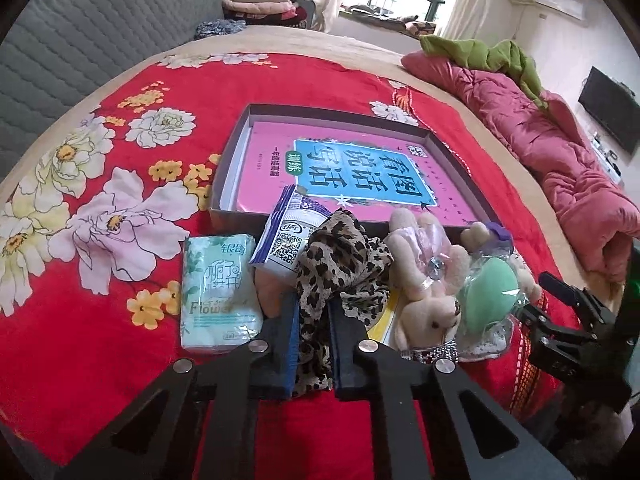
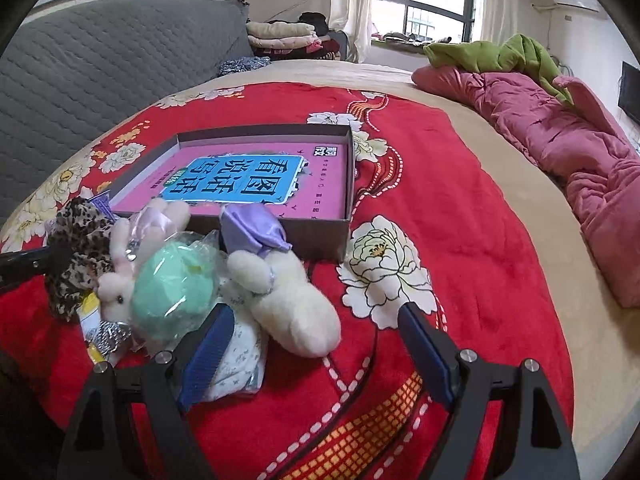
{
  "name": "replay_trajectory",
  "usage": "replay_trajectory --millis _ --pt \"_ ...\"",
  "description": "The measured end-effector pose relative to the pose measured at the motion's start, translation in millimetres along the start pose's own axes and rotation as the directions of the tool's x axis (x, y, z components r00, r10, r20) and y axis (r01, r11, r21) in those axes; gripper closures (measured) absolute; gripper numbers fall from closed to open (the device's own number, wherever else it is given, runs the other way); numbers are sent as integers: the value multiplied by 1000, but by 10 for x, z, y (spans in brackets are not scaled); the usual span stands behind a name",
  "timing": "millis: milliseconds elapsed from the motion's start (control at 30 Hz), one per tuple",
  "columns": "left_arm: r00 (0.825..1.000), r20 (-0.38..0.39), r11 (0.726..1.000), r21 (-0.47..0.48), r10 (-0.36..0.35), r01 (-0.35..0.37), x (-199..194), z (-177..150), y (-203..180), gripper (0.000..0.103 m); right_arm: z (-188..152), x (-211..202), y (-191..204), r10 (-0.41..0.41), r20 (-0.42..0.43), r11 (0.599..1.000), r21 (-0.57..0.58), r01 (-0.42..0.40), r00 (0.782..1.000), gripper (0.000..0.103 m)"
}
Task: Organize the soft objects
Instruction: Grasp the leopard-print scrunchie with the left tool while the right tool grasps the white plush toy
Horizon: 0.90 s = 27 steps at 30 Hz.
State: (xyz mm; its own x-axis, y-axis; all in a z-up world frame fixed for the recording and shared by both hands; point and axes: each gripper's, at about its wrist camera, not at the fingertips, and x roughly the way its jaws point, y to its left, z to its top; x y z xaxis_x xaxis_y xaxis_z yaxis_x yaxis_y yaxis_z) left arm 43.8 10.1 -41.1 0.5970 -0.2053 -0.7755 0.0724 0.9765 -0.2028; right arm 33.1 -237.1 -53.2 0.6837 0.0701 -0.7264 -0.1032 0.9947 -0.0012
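Your left gripper is clamped on the scarf, a thin, crumpled leopard-print cloth; its blue pads pinch a fold of it. Your right gripper stands wide apart with nothing between the pads, just above the blanket.

The blanket is plush red fleece with large white and pink flowers, spread over the bed. The soft things lie in a loose heap on it, against the near wall of the box:
- scarf at the heap's left end
- pink rabbit, fuzzy, with a sparkly band, touching the scarf
- green sponge, smooth and egg-shaped, in crinkled clear wrap, resting on the rabbit
- white rabbit, woolly, with a shiny lilac satin bow, at the heap's right end
- patterned white cloth under your right gripper's left finger
- tissue pack, soft glossy film, flat on the blanket left of the heap
- blue-white sachet, tilted over the box's near wall

The box is shallow, rectangular cardboard with low straight walls; a glossy pink book lies flat inside and covers most of its floor.

To the right of the box and the white rabbit the blanket is bare out to its beige edge. A rumpled pink quilt runs along the bed's far right side.
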Motion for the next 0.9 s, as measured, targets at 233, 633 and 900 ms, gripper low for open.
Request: replay_trajectory --millis 233,633,900 --pt "1000 4 1000 -8 -13 13 -3 -3 4 94 32 97 31 -10 12 999 -47 10 1000 26" --pt "999 16 999 -6 -48 48 -44 -3 -38 96 45 172 -2 141 -22 990 -12 -142 990 61" --pt "998 36 999 3 -51 51 -146 16 -75 96 98 -18 -20 153 42 988 2 -153 987 61"
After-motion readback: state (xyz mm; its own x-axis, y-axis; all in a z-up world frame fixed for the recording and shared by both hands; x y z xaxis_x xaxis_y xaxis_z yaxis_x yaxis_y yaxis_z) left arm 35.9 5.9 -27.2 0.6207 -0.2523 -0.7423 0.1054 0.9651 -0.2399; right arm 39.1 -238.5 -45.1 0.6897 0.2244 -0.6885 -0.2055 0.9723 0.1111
